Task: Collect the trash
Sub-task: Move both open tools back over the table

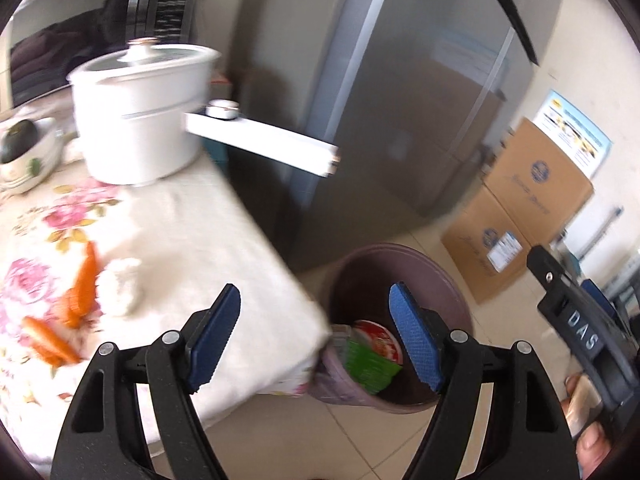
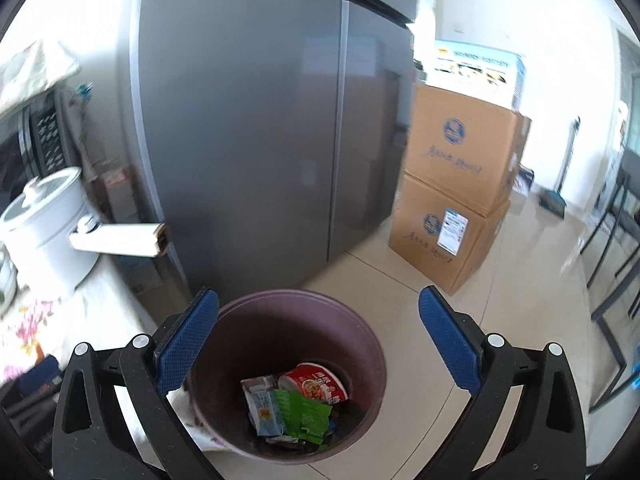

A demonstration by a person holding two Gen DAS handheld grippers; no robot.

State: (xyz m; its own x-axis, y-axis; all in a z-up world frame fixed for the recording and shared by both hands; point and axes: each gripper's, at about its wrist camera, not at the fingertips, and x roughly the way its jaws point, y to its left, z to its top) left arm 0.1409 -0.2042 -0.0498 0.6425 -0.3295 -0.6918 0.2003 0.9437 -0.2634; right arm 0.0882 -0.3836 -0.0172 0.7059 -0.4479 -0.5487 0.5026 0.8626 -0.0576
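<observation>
Bin: purple trash bin (image 2: 288, 376) on the floor, just beside the worktop (image 1: 192, 240) corner.
In bin: red instant-noodle cup (image 2: 314, 386), green wrapper (image 2: 304, 412), pale sachet (image 2: 262, 404).
Left gripper (image 1: 316, 340): jaws apart, nothing between them, held over the worktop edge and bin rim.
Right gripper (image 2: 318, 340): jaws apart, empty, held above the bin mouth.
Left on worktop: orange peelings (image 1: 76, 300) and a crumpled white tissue (image 1: 120, 288), lying close together on the floral cloth.
Not trash: white pot (image 1: 140, 108) with lid, bowl (image 1: 24, 156).
Progress: judged partway; packaging is binned, peelings and tissue not yet collected.
</observation>
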